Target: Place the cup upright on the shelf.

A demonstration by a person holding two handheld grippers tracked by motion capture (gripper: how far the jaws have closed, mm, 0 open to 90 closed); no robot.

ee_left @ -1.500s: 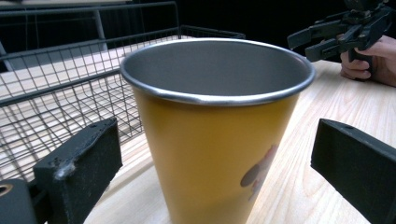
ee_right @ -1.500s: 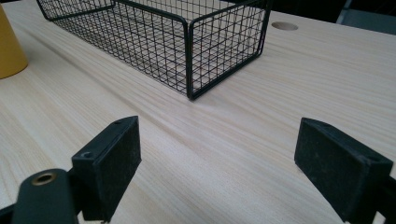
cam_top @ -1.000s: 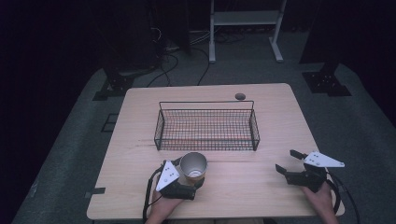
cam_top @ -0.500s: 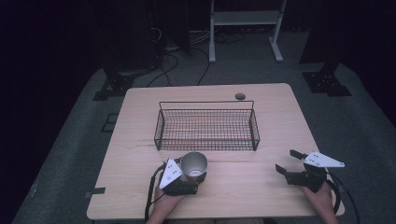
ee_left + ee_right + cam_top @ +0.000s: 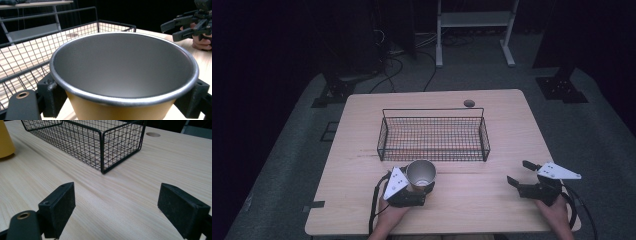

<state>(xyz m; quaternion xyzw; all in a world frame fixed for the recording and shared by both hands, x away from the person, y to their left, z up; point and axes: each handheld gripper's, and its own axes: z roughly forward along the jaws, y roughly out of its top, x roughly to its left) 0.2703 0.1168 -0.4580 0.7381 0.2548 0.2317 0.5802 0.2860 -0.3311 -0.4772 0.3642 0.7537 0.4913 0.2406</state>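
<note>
Holding the cup at the desk's near edge, basket ahead

Comparing with the pictures from a second ago: almost nothing moved. Left gripper [image 5: 416,186] sat a touch nearer the person's edge a second ago and has since crept slightly forward with the cup, toward the wire basket [image 5: 433,138]. Right gripper [image 5: 526,175] parked in the same spot throughout, on the near right of the desk [image 5: 512,120].

Left gripper closed around a metal cup [image 5: 421,172], yellow outside and grey steel inside, upright, mouth up and empty. Seen from the left gripper view, both jaws pressed against the cup's [image 5: 125,67] wall just under the rolled rim, one on each side. Whether the cup's base rests on the desk or hangs just above it: cannot tell.

Right gripper spread wide, holding nothing, jaws low over bare wood, facing the basket's [image 5: 100,142] near corner.

Cup just short of the basket's near long side, not yet over it. Basket empty, standing mid-desk.

Judged from this: grasp secured, carry barely begun. Likely next: lifting the cup clear of the basket's rim, then lowering it inside. Worth watching: the cup's base catching the top wire if raised too little.
</note>
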